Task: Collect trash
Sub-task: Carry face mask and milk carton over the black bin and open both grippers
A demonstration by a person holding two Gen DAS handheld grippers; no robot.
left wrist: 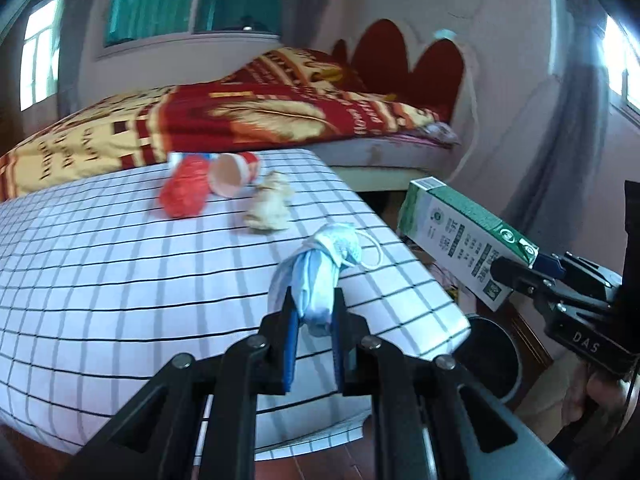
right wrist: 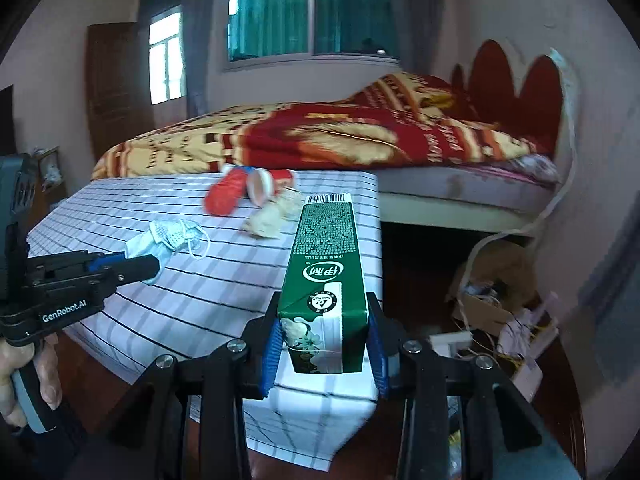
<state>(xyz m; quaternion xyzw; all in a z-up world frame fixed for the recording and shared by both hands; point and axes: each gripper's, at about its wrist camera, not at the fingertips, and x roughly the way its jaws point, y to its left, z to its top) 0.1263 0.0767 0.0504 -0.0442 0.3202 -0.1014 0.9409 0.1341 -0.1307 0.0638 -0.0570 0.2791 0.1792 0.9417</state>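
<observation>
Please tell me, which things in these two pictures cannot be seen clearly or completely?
- Bin: left wrist view, mostly hidden behind the table corner and gripper arms; contents unseen.
- Red item and paper cup: blurred in both views, labels unreadable.
- Milk carton: small print too fine.
- Clutter on the floor: right wrist view, too small to identify.

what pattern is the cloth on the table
White with a grid of thin dark lines, a check pattern. The tablecloth shows best in the left wrist view.
</observation>
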